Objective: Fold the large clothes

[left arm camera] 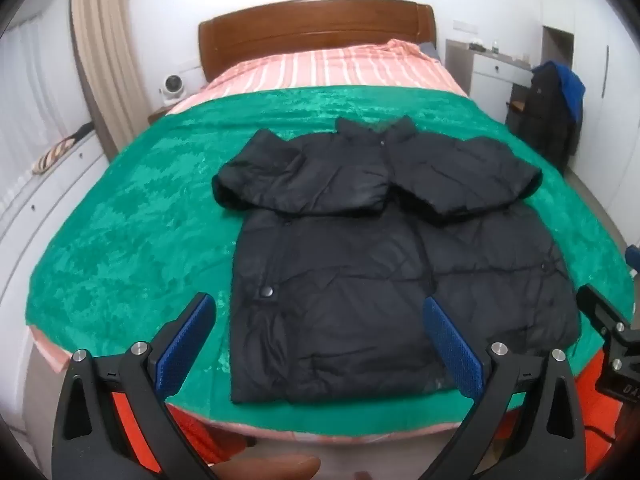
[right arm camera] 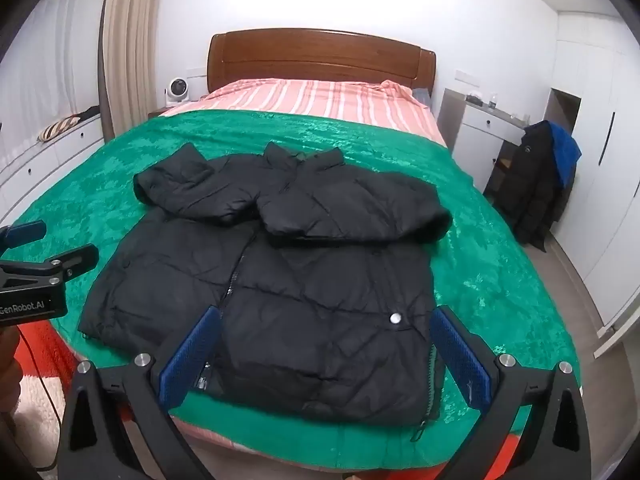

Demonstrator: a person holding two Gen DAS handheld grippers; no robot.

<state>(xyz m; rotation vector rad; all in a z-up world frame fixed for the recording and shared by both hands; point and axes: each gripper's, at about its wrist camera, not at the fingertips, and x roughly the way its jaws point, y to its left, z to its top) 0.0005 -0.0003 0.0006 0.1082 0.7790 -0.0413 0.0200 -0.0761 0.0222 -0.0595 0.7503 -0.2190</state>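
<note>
I see my left gripper [left arm camera: 320,340] and right gripper [right arm camera: 326,346] with jaws spread wide, holding nothing, the black jacket [left arm camera: 360,280] at twelve o'clock.

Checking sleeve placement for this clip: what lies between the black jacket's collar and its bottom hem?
On the black jacket, both sleeves lie folded across the chest, cuffs meeting near the middle; below them is bare quilted front. Both wrist views show it.

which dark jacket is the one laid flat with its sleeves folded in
The black puffer jacket spread on the green blanket, both sleeves crossed over its chest. The other dark coat hangs upright beside the white desk under a blue garment.
</note>
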